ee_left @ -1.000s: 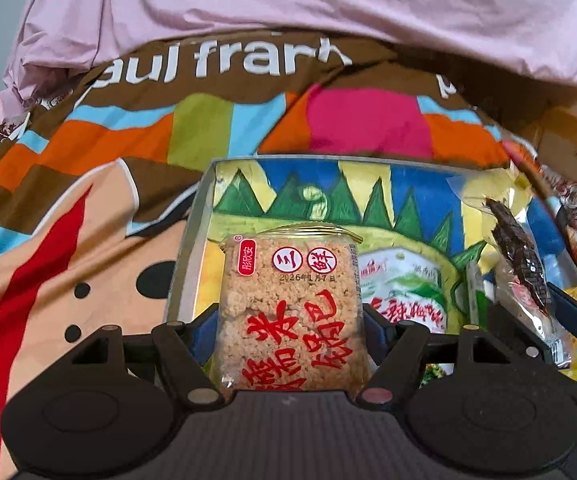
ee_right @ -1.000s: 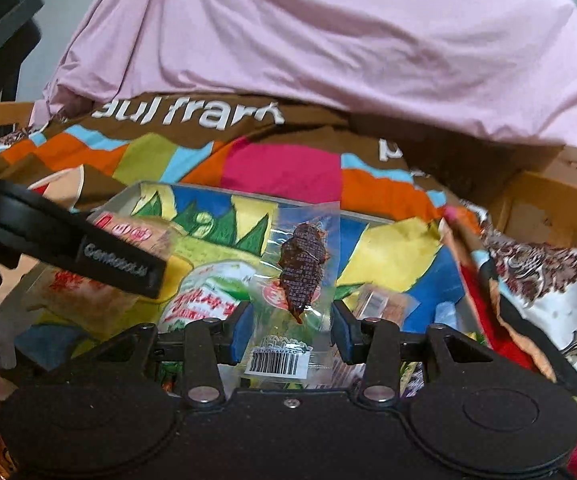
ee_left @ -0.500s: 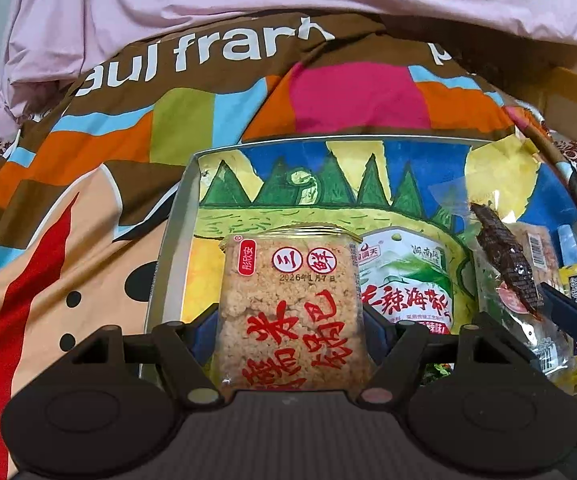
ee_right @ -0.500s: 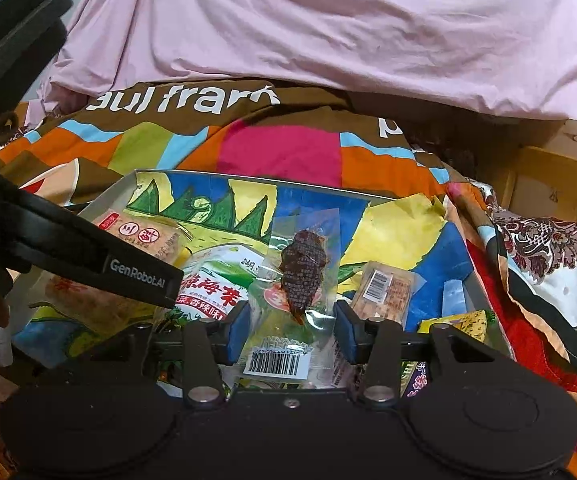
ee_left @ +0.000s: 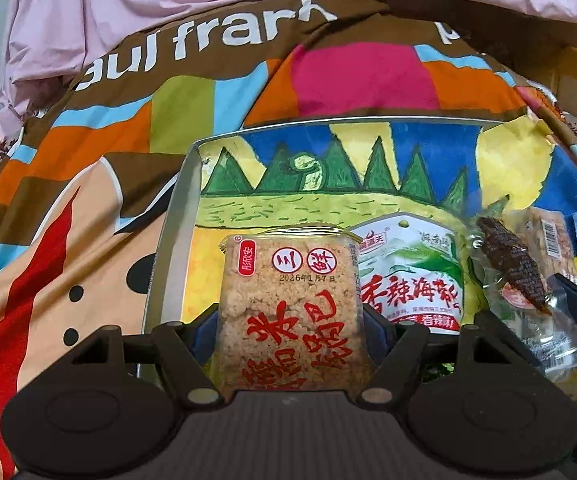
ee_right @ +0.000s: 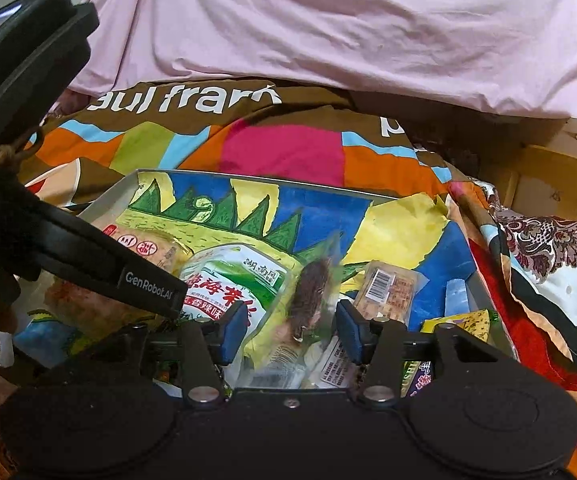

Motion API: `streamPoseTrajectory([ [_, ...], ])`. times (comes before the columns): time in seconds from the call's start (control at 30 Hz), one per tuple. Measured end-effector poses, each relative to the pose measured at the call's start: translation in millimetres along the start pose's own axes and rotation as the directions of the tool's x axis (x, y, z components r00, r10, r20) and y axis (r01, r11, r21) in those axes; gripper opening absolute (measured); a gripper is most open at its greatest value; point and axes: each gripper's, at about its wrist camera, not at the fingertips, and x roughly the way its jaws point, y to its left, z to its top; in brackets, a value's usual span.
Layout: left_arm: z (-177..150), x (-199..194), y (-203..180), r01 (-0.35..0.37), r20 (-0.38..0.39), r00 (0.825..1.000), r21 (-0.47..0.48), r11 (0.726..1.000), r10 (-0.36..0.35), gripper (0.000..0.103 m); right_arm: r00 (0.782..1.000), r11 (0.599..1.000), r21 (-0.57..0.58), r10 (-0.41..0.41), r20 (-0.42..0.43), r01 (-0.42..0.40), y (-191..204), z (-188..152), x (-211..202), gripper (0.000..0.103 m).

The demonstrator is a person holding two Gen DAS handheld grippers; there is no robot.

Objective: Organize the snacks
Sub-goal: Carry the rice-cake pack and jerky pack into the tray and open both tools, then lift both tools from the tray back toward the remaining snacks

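Note:
My left gripper (ee_left: 288,332) is shut on a tan rice-cracker packet (ee_left: 288,304) with red characters and holds it upright over the left part of a metal tray (ee_left: 174,216). The tray is lined with a painted picture. In the right wrist view one of the left fingers (ee_right: 144,284) crosses the tray with the cracker packet (ee_right: 144,248) behind it. My right gripper (ee_right: 290,332) has its jaws opening. A clear packet with a dark brown dried snack (ee_right: 312,296) leans blurred between them, and the pads no longer press it.
In the tray (ee_right: 100,208) lie a green-and-white seaweed packet (ee_right: 232,276), a small barcoded bar (ee_right: 384,292) and a yellow packet (ee_right: 460,320). A colourful blanket (ee_left: 128,140) surrounds the tray, with a pink sheet (ee_right: 328,32) behind and a wooden frame (ee_right: 548,176) at right.
The left gripper carried the cracker packet closer in over the tray. The right jaws widened, and the dark snack packet tipped and sank between them.

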Motion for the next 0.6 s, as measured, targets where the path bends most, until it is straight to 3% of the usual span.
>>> streamPoseTrajectory([
  [0.27, -0.2, -1.0, 1.6, 0.000, -0.007, 1.000, -0.015, 1.000, 0.000, 0.079, 1.000, 1.000, 0.019, -0.001, 0.008, 0.001, -4.0, 0.3, -4.1, 0.056],
  [0.37, -0.1, -8.4, 1.3, -0.005, 0.026, 1.000, -0.009, 1.000, 0.005, 0.089, 1.000, 1.000, 0.025, -0.014, 0.025, 0.013, -7.3, 2.4, -12.3, 0.063],
  [0.6, 12.0, -48.1, 12.8, 0.039, 0.133, 0.991, -0.055, 0.998, -0.032, 0.099, 0.994, 0.998, 0.052, -0.046, 0.099, 0.041, -19.3, 15.8, -50.0, 0.084],
])
